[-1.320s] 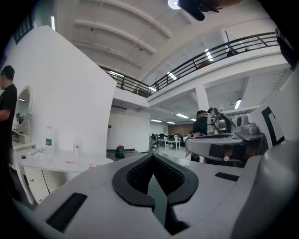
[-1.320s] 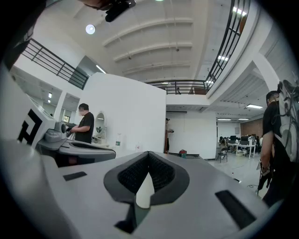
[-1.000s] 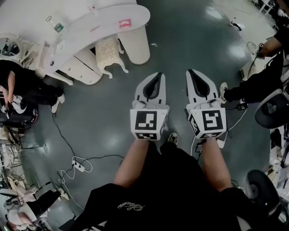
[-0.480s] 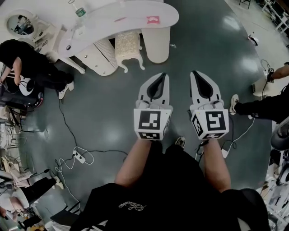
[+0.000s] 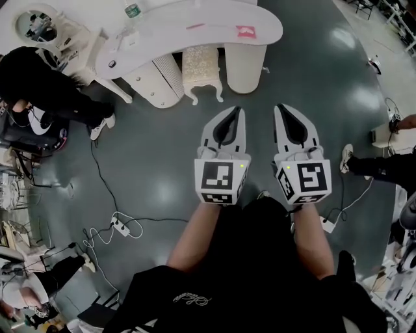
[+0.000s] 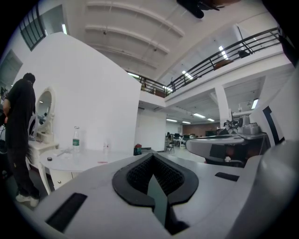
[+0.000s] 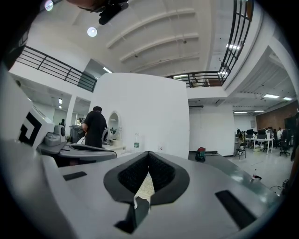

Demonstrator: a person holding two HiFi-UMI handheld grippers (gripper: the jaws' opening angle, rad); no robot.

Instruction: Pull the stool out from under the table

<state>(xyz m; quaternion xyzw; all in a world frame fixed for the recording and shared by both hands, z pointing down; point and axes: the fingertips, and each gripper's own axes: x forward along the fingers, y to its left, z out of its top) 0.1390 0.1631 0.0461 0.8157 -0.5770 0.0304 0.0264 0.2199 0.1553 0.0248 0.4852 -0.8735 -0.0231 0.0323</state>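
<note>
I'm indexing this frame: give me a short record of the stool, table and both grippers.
stool: white, tucked under the table edge, untouched
table: white, curved; bottle and red item on top
left gripper: shut, empty, short of the stool
right gripper: shut, empty, beside the left
person: in black, left of table

Left gripper [image 5: 223, 125] and right gripper [image 5: 296, 123] side by side, level, jaws closed, empty
</note>
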